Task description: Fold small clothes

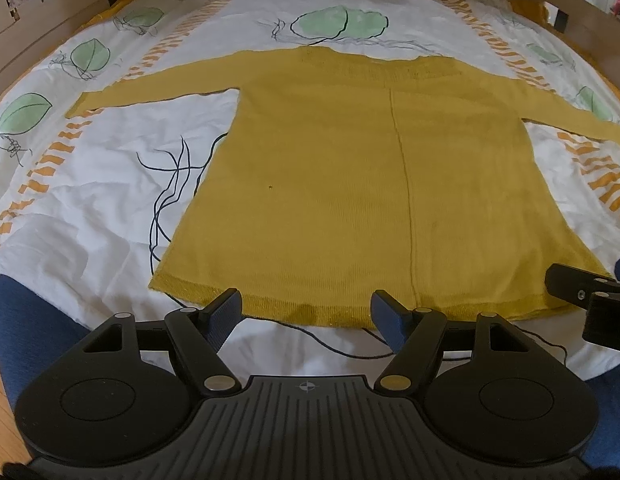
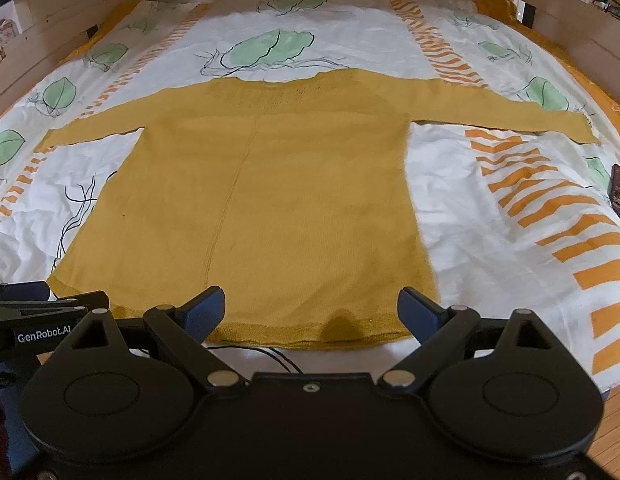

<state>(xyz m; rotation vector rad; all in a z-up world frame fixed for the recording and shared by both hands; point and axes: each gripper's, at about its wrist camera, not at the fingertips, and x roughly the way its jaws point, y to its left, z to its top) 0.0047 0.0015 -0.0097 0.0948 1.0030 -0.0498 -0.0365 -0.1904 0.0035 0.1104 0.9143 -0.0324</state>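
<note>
Left wrist view shows us the mustard-yellow knitted long-sleeved sweater (image 1: 350,184) spread flat on the bed's white duvet printed with green leaves and orange stripes (image 1: 89,208), both sleeves stretched out sideways and the neckline at the far end. Its long axis runs straight away from us, hem nearest. Our left gripper (image 1: 307,316) stands wide open with nothing between its blue pads, poised just above the ribbed hem (image 1: 310,314), towards the hem's left half. In the right wrist view our right gripper (image 2: 310,310) is likewise fully open and empty, over the hem's right half, its right finger near the hem's right corner. The two grippers sit close beside each other. We judge that folding has not begun: the garment lies wholly unfolded. Each sleeve lies well away, forward and outward, so the left sleeve (image 1: 149,88) falls to our left gripper and the right sleeve (image 2: 510,112) to our right.
</note>
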